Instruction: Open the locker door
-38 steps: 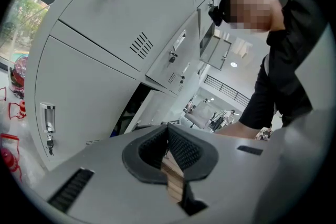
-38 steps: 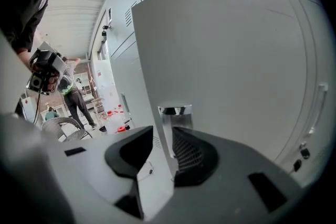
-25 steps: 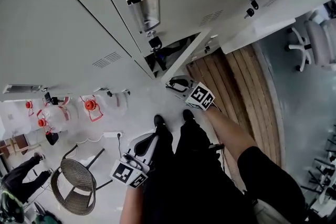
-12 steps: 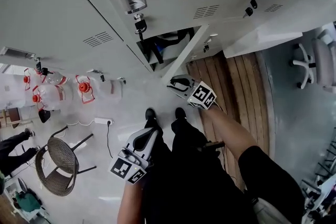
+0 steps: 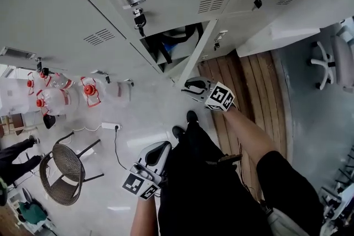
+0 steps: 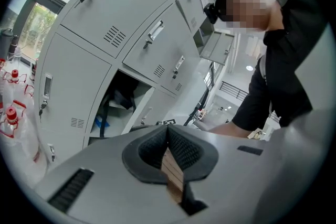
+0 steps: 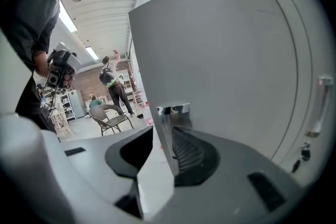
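— At twelve o'clock in the head view, is that the locker door (image 5: 197, 53) standing out from the bank?

— Yes. It hangs ajar off the grey bank of lockers, seen nearly edge-on, a pale strip slanting from one o'clock down to seven. Its compartment (image 5: 168, 44) gapes just at the door's nine o'clock side, with dark things and something blue inside.

— What has hold of it?

— The right gripper (image 7: 163, 136). Its own view shows the door's free edge running down between the two jaws and filling the gap, with the ribbed pads (image 7: 190, 152) against it, so it is clamped on the door. A chrome fitting (image 7: 173, 109) sits on that edge just above the jaws, at twelve o'clock.

— And the other one?

— The left gripper (image 6: 168, 134) carries nothing, and its jaws are pressed together. In the head view it hangs at seven o'clock of the right one, well apart from the lockers, beside the person's black trousers (image 5: 210, 185).

— Anything else around?

— Keys (image 5: 139, 19) dangle from a lock at ten o'clock of the open compartment. Wooden boards (image 5: 251, 83) lie at three o'clock of the right gripper. A wicker chair (image 5: 63, 168) stands at nine o'clock of the left gripper, and water bottles (image 5: 52, 101) with red caps sit at its ten o'clock.
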Available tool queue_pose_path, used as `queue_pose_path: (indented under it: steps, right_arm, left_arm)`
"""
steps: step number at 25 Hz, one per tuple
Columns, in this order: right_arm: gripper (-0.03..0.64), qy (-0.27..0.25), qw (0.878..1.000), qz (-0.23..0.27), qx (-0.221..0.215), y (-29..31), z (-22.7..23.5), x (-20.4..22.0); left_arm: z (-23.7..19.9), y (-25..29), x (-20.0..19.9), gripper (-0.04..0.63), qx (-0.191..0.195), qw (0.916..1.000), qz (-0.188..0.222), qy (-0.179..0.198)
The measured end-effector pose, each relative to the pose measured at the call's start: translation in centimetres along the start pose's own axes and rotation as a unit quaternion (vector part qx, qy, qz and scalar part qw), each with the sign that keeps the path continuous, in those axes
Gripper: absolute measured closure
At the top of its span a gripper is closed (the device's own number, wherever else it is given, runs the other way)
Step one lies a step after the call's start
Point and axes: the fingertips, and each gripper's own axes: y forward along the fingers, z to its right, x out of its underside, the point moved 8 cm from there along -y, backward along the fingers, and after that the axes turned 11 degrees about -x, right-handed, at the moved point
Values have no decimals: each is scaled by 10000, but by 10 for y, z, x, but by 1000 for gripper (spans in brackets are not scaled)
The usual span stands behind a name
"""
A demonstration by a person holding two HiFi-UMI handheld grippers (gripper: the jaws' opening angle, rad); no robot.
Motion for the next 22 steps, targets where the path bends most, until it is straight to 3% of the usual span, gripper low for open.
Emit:
queue_pose_path:
  steps: [6, 11, 22]
  right_arm:
    - [486, -63, 9999, 7, -92, -4, -6, 5]
    - [483, -170, 9997, -79, -125, -7, -8, 5]
    - [483, -190, 9986, -51, -491, -34, -8, 16]
  left_arm:
    - [-2, -9, 23, 578, -21, 9998, 22, -210]
    - [2, -13, 34, 578, 59, 9998, -107, -162]
    - [39, 10, 31, 578, -264, 9995, 40, -139]
